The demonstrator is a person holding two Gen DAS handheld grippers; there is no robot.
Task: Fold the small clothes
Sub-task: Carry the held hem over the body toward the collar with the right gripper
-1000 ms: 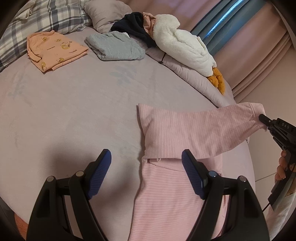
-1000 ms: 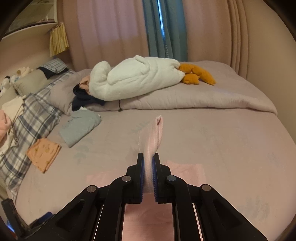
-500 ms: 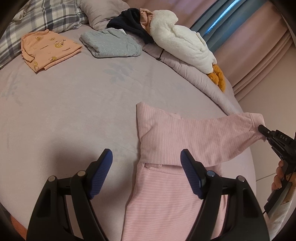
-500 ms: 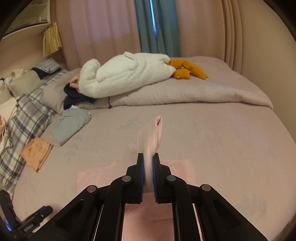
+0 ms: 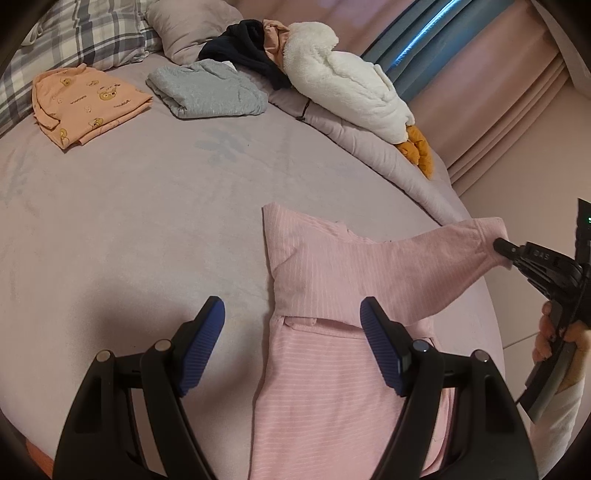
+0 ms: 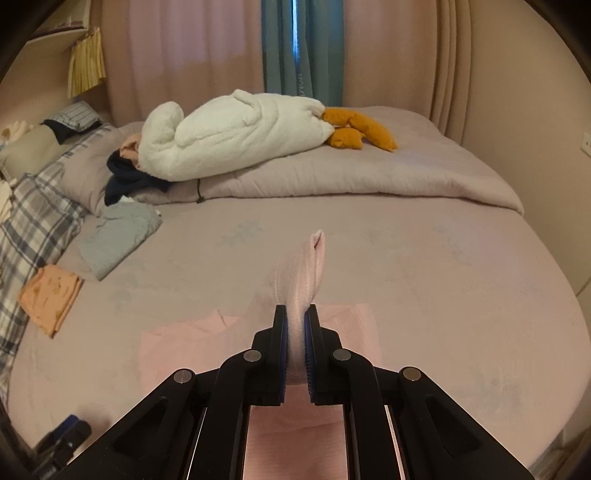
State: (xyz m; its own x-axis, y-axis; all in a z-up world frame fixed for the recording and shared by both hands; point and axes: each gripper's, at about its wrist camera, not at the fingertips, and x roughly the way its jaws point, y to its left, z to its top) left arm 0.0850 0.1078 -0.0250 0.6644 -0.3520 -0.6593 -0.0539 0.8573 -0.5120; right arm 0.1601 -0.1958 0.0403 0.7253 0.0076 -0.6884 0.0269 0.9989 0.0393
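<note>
A pink striped shirt (image 5: 332,280) lies on the mauve bed, one sleeve folded across its chest. Its other sleeve (image 5: 454,258) is stretched out to the right and lifted off the sheet. My right gripper (image 6: 295,321) is shut on that sleeve's cuff (image 6: 306,273), which sticks up between the jaws; the same gripper (image 5: 502,247) shows at the right edge of the left wrist view. My left gripper (image 5: 291,332) hovers open over the shirt's lower left part, its blue pads (image 5: 380,343) apart with nothing gripped between them.
A folded orange shirt (image 5: 85,99) and a folded grey garment (image 5: 210,92) lie at the far left by a plaid pillow (image 5: 74,33). A white plush goose (image 5: 347,81), dark clothes (image 5: 243,44) and a rolled duvet (image 6: 369,173) line the back. A hand (image 5: 550,332) holds the right tool.
The left wrist view has drifted slightly, so the shirt sits a little more to the left. The right gripper keeps hold of the sleeve; its view has tilted down a bit.
</note>
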